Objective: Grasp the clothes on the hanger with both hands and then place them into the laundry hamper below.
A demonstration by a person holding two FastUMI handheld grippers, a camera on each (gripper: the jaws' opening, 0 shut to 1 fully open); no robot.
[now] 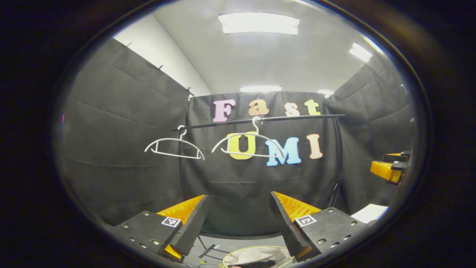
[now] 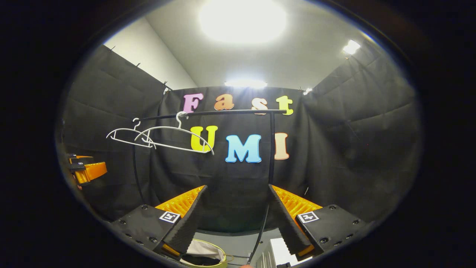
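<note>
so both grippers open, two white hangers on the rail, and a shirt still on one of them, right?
Not quite: both hangers are bare, as the left gripper view shows; no shirt hangs on either. The rest holds: two white hangers on the rail, left gripper and right gripper open. Hamper sits below.

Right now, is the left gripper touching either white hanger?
Apart. In the left gripper view the left gripper is open, and black cloth shows between its fingertips and both hangers up on the rail.
</note>
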